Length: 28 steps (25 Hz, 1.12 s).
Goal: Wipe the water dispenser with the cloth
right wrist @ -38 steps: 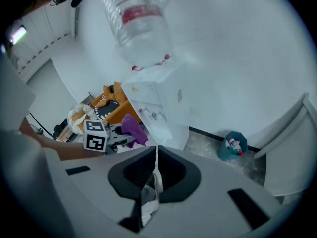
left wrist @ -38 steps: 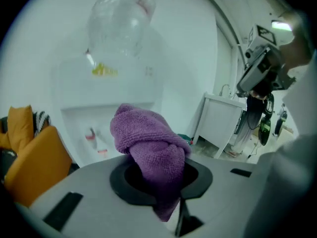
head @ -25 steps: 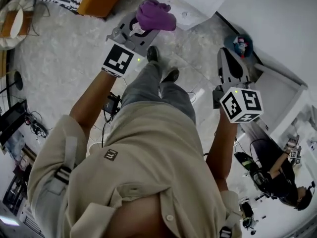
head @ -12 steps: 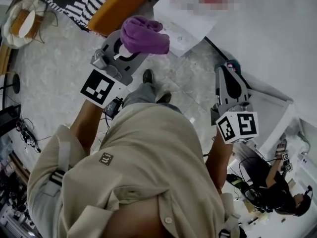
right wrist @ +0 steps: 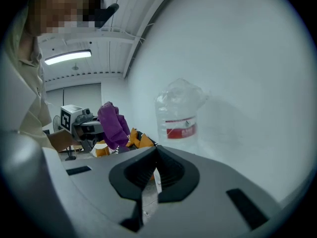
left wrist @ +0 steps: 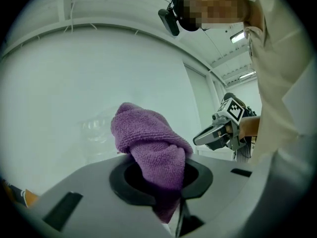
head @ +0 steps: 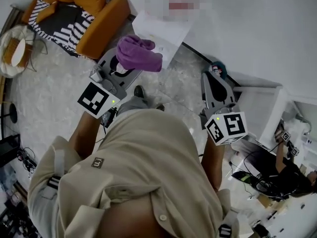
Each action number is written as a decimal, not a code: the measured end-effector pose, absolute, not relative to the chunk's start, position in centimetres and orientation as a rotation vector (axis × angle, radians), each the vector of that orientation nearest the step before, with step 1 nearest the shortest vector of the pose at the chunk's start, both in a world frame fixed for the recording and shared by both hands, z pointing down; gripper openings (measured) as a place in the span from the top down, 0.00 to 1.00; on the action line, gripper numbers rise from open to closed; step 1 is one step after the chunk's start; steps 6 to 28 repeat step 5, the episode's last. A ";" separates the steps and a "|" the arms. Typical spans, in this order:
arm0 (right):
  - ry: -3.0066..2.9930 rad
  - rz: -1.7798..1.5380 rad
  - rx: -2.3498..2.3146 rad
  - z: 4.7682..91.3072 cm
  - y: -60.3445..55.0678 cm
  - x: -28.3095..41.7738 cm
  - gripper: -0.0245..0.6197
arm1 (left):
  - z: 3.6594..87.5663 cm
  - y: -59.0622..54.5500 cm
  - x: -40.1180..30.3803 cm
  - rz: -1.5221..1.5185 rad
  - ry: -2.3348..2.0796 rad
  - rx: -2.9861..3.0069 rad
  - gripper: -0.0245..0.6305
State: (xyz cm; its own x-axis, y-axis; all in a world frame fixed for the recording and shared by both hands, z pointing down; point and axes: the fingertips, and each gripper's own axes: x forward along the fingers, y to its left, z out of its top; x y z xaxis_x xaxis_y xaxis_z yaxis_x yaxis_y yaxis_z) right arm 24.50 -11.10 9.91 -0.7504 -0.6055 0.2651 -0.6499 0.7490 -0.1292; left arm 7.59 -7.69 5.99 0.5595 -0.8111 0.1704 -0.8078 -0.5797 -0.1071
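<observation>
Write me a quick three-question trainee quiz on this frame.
1. True or false: the right gripper holds the cloth.
2. What colour is the label on the water bottle? A blue, B red, C green.
3. Fill in: the cloth is clamped by the ___ gripper.

Key: 1 false, its jaws are shut on nothing. 2 B. 3 left, the left gripper.
</observation>
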 end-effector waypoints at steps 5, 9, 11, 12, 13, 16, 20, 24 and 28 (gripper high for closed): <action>-2.728 0.364 1.023 10.6 -10.6 26.4 0.93 | 6.3 -7.5 9.4 -0.317 1.401 -2.799 0.82; -2.728 0.364 1.023 10.6 -10.6 26.4 0.93 | 6.3 -7.5 9.4 -0.317 1.401 -2.799 0.82; -2.728 0.364 1.023 10.6 -10.6 26.4 0.93 | 6.3 -7.5 9.4 -0.317 1.401 -2.799 0.82; -2.728 0.364 1.023 10.6 -10.6 26.4 0.93 | 6.3 -7.5 9.4 -0.317 1.401 -2.799 0.82; -2.728 0.364 1.023 10.6 -10.6 26.4 0.93 | 6.3 -7.5 9.4 -0.317 1.401 -2.799 0.82; -2.728 0.364 1.023 10.6 -10.6 26.4 0.93 | 6.3 -7.5 9.4 -0.317 1.401 -2.799 0.82; -2.728 0.364 1.023 10.6 -10.6 26.4 0.93 | 6.3 -7.5 9.4 -0.317 1.401 -2.799 0.82; -2.728 0.364 1.023 10.6 -10.6 26.4 0.93 | 6.3 -7.5 9.4 -0.317 1.401 -2.799 0.82; -2.728 0.364 1.023 10.6 -10.6 26.4 0.93 | 6.3 -7.5 9.4 -0.317 1.401 -2.799 0.82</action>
